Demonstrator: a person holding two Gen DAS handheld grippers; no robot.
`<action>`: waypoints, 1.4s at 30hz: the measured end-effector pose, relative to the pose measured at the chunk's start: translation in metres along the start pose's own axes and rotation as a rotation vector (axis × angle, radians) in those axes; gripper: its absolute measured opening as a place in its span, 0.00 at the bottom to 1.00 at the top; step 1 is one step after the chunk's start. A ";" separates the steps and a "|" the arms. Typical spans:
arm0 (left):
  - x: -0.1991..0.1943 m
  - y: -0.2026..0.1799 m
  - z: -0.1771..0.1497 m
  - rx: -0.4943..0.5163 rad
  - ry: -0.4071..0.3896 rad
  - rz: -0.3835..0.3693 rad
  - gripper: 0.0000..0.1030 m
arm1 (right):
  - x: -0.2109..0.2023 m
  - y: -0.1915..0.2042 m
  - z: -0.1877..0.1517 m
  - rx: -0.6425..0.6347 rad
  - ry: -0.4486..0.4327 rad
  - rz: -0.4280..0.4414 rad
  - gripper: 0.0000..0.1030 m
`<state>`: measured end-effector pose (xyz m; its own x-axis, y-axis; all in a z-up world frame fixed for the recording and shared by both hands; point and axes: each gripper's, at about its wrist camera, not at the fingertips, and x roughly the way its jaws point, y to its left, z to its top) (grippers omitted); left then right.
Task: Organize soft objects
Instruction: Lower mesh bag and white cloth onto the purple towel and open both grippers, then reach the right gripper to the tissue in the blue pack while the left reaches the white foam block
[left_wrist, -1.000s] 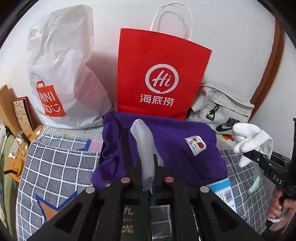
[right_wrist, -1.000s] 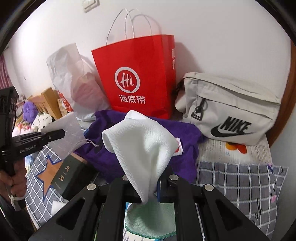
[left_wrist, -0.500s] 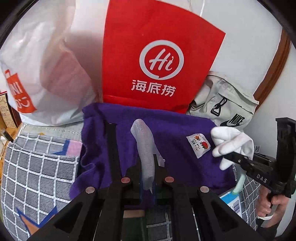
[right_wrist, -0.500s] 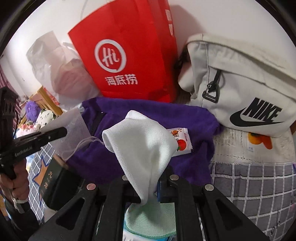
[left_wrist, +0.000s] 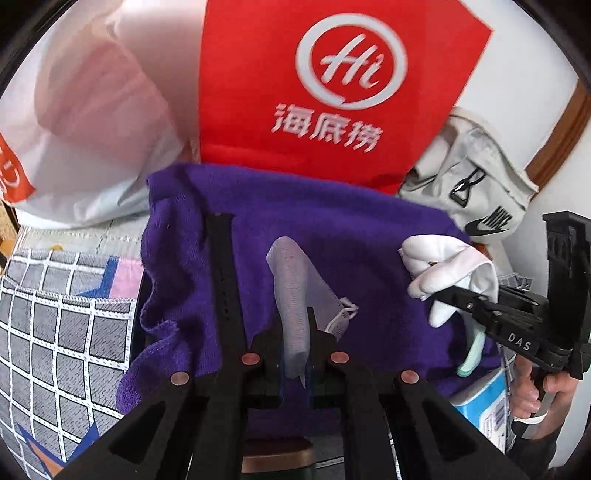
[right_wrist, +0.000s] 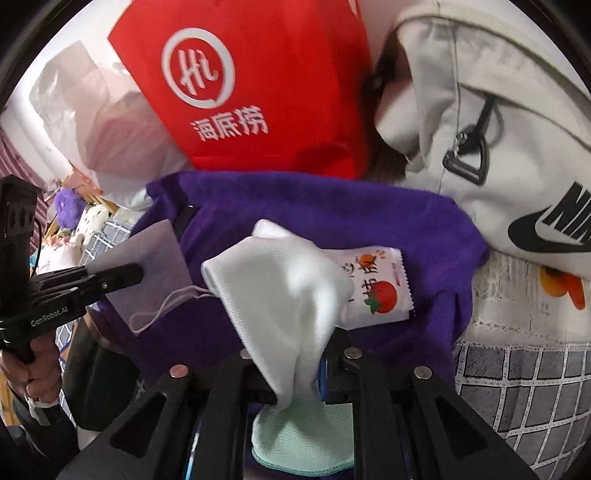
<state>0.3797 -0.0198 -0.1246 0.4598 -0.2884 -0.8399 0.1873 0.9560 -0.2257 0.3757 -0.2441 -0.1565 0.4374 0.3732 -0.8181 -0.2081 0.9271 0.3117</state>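
Note:
A purple towel lies crumpled on the bed in front of the bags, with a black strap across its left part. My left gripper is shut on a thin grey mesh drawstring pouch, held just above the towel. My right gripper holds a white cloth with a mint-green lower part over the towel; its jaws are opening, with the cloth still pinched between them. Behind the cloth, a tomato snack packet rests on the towel. The right wrist view shows the left gripper with its pouch.
A red paper bag, a white plastic bag and a beige Nike bag stand against the wall behind the towel. A grey checked bedspread covers the bed. A blue-and-white box lies beside the towel's right edge.
Both grippers have come down and forward toward the purple towel, so the towel and bags fill more of each view. Each still carries its cloth item.

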 end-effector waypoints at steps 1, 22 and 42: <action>0.001 0.002 0.000 -0.003 0.000 0.003 0.08 | 0.001 -0.001 0.000 0.004 0.008 0.004 0.16; -0.043 0.017 -0.010 -0.038 -0.108 0.139 0.51 | -0.069 0.028 -0.010 -0.050 -0.163 -0.043 0.71; -0.152 0.013 -0.118 -0.075 -0.184 0.134 0.51 | -0.161 0.090 -0.163 -0.038 -0.131 -0.013 0.52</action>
<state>0.2094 0.0431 -0.0583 0.6278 -0.1570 -0.7623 0.0519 0.9857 -0.1603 0.1444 -0.2266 -0.0755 0.5507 0.3644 -0.7510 -0.2335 0.9310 0.2806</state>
